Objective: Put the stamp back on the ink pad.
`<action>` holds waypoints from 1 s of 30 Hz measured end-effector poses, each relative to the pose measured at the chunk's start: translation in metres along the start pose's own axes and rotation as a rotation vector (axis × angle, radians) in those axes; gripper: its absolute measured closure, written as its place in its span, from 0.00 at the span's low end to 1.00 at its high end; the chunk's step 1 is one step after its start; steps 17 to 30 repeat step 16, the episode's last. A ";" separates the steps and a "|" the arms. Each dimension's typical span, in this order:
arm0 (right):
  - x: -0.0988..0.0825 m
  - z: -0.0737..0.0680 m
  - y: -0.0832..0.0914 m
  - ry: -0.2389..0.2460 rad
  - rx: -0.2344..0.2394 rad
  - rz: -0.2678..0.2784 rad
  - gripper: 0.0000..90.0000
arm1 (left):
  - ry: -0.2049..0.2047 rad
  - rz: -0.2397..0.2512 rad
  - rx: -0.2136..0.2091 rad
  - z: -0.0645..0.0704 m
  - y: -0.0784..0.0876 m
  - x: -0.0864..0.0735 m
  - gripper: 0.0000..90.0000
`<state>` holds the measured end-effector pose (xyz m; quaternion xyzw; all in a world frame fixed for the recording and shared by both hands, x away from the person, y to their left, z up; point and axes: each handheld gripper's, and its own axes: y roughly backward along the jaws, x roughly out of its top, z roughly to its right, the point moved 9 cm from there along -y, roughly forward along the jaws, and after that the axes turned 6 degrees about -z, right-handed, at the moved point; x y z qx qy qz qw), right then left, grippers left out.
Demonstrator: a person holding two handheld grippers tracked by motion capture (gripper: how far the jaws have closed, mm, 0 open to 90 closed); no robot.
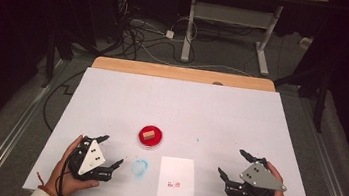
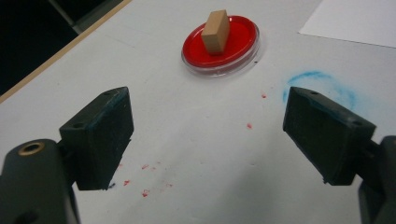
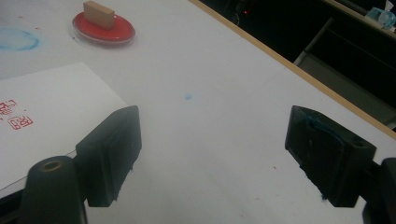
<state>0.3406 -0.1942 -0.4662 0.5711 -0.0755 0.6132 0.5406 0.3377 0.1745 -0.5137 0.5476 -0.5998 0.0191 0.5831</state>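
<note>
I am holding both grippers low near the bottom of the high view, the left gripper [image 1: 109, 151] at lower left and the right gripper [image 1: 234, 162] at lower right, each released with jaws spread wide and nothing between them. The wooden stamp block [image 1: 148, 135] is sitting on the red ink pad [image 1: 151, 137] just left of centre in the high view; in the left gripper view it is lying toward the top of the frame, ahead of my open jaws. The white paper [image 1: 177, 183], already bearing red stamp marks [image 1: 174, 184], is lying at bottom centre. I am judging the left gripper the one to reach. The block looks small and is resting loosely on the pad, so an off-centre closing could be tipping it or dragging the shallow dish across the table. Inked faces may also be smearing the jaws, and a blue smudge [image 1: 139, 168] is already marking the table near the paper.
</note>
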 end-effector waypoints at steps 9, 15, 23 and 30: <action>-0.003 0.002 0.004 -0.007 -0.005 0.010 0.21 | -0.006 0.005 0.009 0.001 0.001 0.004 0.18; -0.001 0.002 0.007 -0.008 -0.003 0.020 0.21 | 0.014 0.007 0.001 -0.001 -0.001 0.003 0.17; -0.001 0.002 0.007 -0.008 -0.003 0.017 0.21 | 0.015 0.004 0.005 -0.002 -0.002 0.003 0.17; -0.001 0.002 0.007 -0.008 -0.003 0.017 0.21 | 0.015 0.004 0.005 -0.002 -0.002 0.003 0.17</action>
